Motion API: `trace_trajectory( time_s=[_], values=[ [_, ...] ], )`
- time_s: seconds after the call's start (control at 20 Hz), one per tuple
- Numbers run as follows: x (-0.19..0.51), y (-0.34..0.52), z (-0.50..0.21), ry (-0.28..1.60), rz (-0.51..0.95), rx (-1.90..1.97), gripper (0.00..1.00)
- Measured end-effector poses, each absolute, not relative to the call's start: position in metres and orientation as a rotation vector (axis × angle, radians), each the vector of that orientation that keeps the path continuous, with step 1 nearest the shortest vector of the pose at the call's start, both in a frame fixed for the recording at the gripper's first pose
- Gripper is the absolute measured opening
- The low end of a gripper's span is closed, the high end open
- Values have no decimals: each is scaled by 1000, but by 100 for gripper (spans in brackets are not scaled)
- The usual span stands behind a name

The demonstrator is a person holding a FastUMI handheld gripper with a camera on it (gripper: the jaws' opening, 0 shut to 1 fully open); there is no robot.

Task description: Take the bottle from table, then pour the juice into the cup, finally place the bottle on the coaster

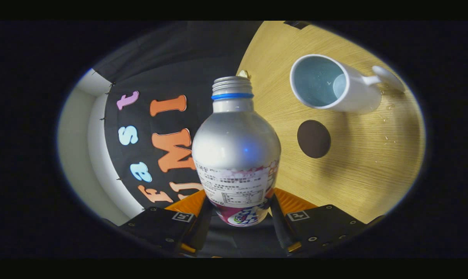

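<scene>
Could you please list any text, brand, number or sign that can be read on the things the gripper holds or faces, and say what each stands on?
Silver metal bottle, clamped at its lower body by both fingers of the gripper: its printed paper label is too small and blurred to read.
White ceramic cup: no text.
Dark round coaster: no text.

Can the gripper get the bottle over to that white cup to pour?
Probably yes. The gripper is shut on the bottle, whose cap is off. Nothing stands between the bottle and the cup; only bare table and the flat brown coaster lie near.
</scene>
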State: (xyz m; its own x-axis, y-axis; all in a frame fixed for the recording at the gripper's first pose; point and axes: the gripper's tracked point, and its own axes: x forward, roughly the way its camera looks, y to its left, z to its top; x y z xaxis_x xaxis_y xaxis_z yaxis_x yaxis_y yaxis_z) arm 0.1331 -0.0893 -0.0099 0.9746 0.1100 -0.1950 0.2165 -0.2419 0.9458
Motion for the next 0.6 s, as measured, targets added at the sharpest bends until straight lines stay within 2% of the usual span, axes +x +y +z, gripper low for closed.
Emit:
trace_trajectory(
  time_s=[0.6],
  values=[
    [133, -85, -16, 288, -134, 1950, 72]
  ],
)
